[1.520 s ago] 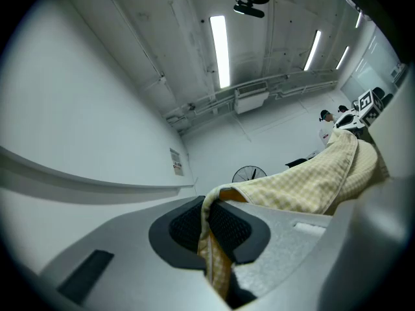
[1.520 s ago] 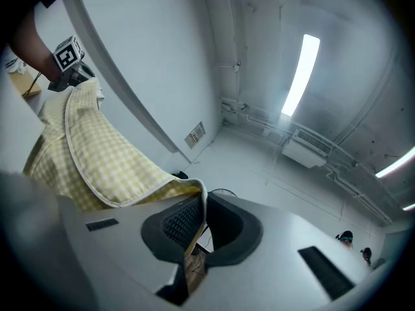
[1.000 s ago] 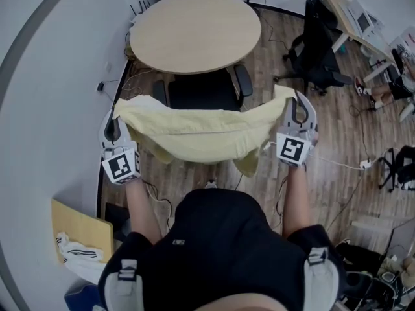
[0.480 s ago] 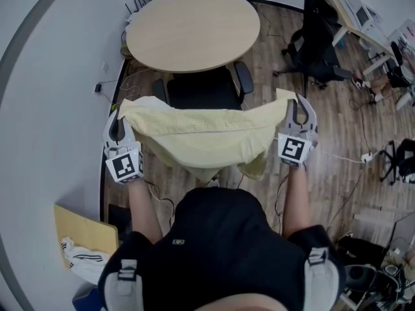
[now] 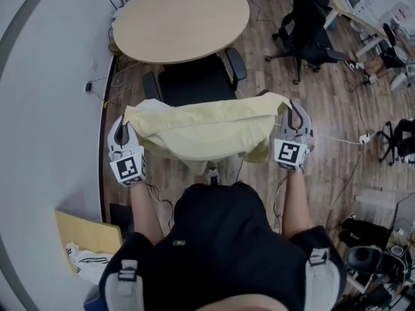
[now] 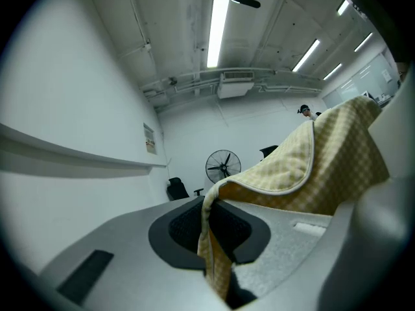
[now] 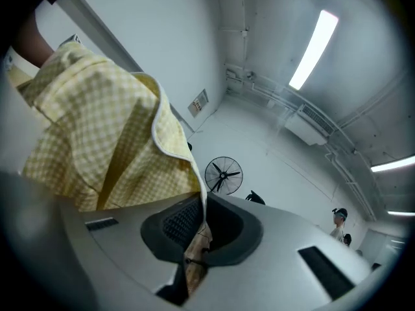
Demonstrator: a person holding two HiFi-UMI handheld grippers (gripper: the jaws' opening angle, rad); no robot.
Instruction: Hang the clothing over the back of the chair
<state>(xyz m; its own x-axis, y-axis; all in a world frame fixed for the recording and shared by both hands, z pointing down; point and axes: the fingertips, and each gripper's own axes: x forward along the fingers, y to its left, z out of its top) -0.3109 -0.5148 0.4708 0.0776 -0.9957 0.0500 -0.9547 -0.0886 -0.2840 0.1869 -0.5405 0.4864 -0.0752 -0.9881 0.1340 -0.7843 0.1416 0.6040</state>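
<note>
Near the black chair (image 5: 194, 86), left tool (image 5: 125, 125) and right tool (image 5: 290, 113) clamp a yellow checked garment (image 5: 201, 131).

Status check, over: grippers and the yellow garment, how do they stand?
Left gripper and right gripper both shut on yellow garment. Garment stretched between them, held above black chair, not yet draped. Nothing seen in the way.

Round counter (image 5: 181, 18), pale wood top, bare, close to the curved grey wall (image 5: 45, 109). Plank floor (image 5: 324, 102), thin cables trailing across it. Black swivel chair (image 5: 308, 37) upper right, well apart from the counter. Cardboard sheet (image 5: 81, 230) lower left; white striped cloth (image 5: 83, 262) bunched just beside it. Gripper views: pedestal fan (image 6: 222, 166) against the far wall, ceiling strip light (image 6: 216, 31) lit.
</note>
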